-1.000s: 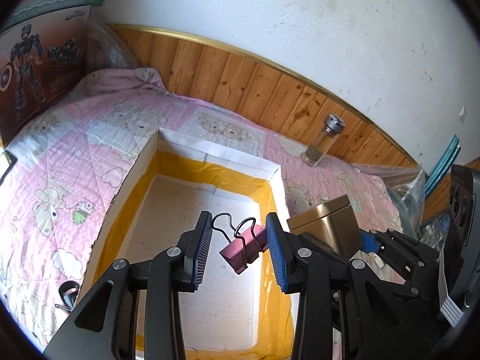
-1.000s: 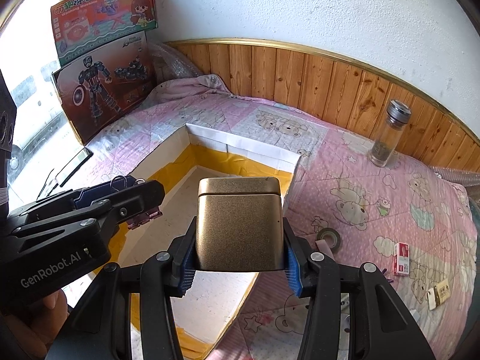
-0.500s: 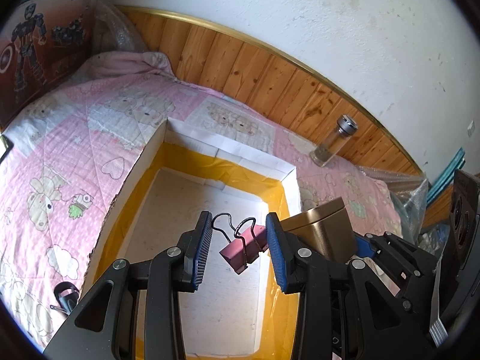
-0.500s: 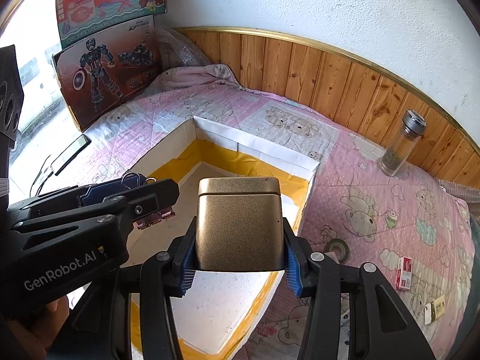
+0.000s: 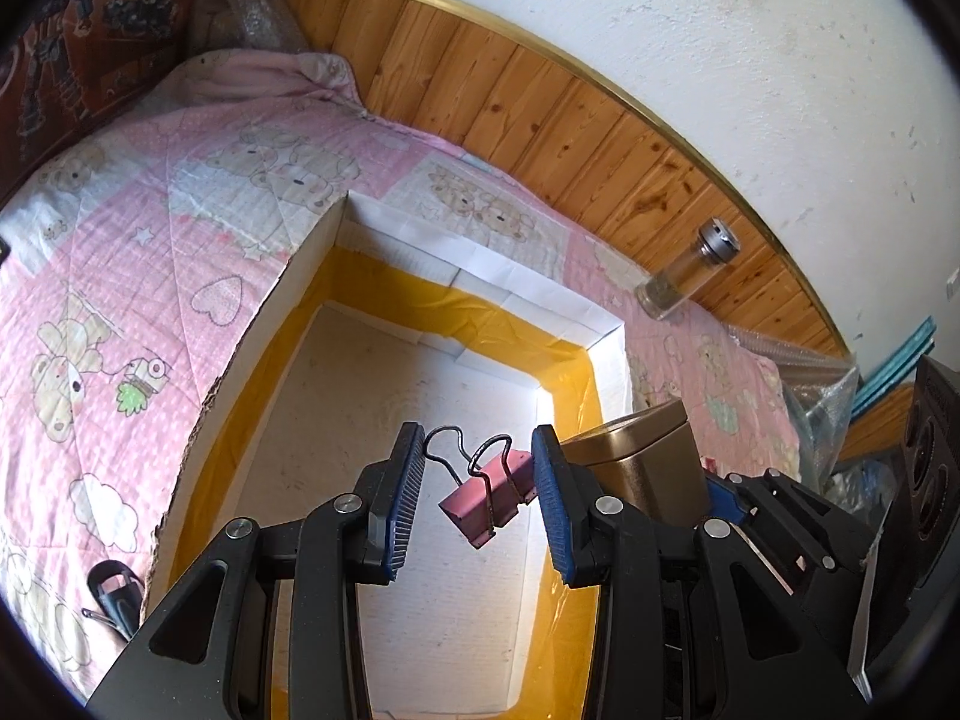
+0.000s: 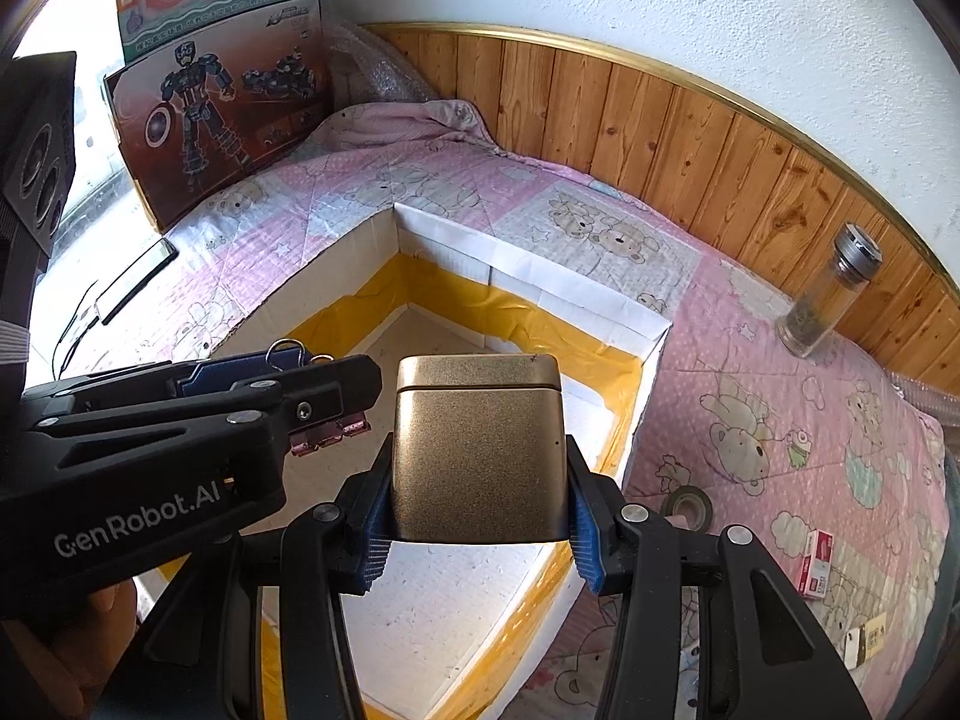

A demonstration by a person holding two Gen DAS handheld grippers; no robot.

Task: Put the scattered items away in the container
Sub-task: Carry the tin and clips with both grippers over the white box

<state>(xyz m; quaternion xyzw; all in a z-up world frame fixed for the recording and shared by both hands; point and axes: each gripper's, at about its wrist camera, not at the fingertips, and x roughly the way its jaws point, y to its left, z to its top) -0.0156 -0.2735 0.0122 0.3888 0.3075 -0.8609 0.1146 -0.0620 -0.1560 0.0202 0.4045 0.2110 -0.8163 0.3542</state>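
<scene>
Two grippers above the box [image 5: 606, 354]: left gripper [image 5: 478, 504] pinches a binder clip [image 5: 487, 495], right gripper [image 6: 478, 516] clamps a gold tin [image 6: 478, 450].

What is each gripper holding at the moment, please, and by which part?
Left gripper: pink binder clip, across its ends. Right gripper: gold tin, by its lower sides.

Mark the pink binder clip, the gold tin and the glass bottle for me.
pink binder clip [image 5: 480, 501], left wrist view, on its pink body.
gold tin [image 6: 478, 468], right wrist view, on its front face.
glass bottle [image 6: 825, 306], right wrist view, on its clear body.
</scene>
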